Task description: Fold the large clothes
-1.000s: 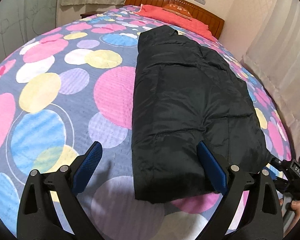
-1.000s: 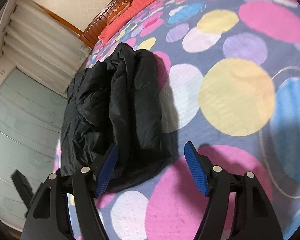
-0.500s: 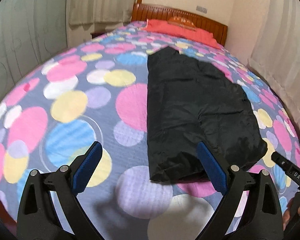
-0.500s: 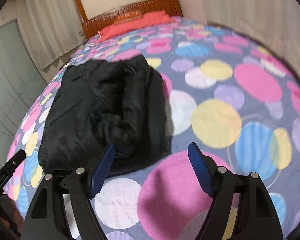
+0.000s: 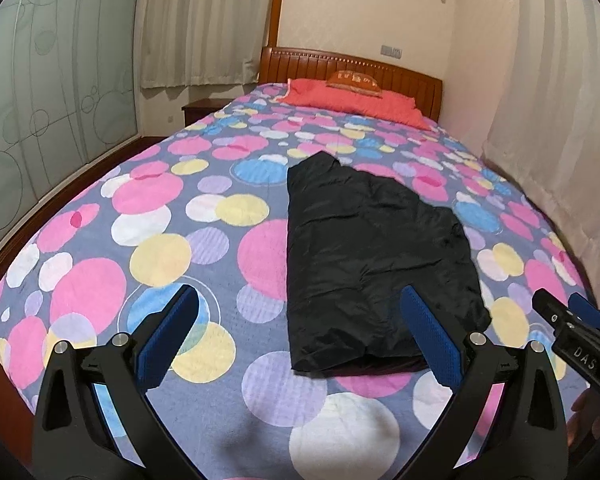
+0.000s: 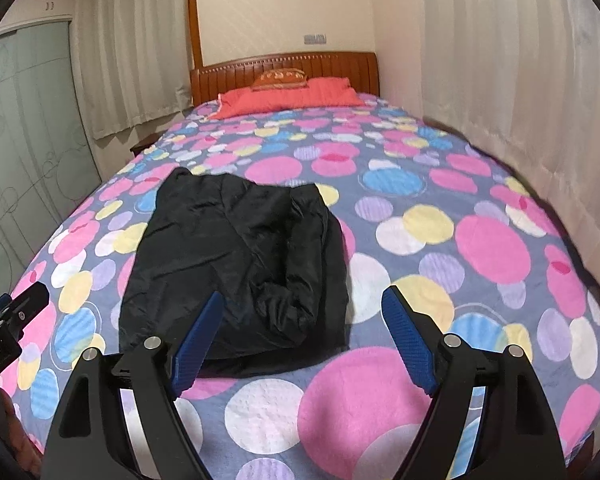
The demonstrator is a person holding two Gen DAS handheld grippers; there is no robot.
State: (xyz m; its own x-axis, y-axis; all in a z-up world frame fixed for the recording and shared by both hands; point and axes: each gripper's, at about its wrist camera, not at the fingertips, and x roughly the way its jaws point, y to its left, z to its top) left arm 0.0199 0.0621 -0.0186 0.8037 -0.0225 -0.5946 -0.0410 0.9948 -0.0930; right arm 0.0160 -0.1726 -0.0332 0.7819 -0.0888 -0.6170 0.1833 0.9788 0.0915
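Receding claws [image 5: 300,320], folded jacket [image 5: 364,256] now farther off

"DAS" in white letters on the black plastic body of the right gripper [image 5: 580,344], at the right edge of the left wrist view. The black left gripper [image 6: 4,332], at the left edge of the right wrist view, carries white lettering, cut off and too small to read. Orange patterned cushion [image 5: 354,79] at the far headboard: markings illegible.

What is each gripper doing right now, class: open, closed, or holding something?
Left gripper: jaws opening, nothing between them.
Right gripper: jaws opening, holding nothing; the black garment lies beyond them.
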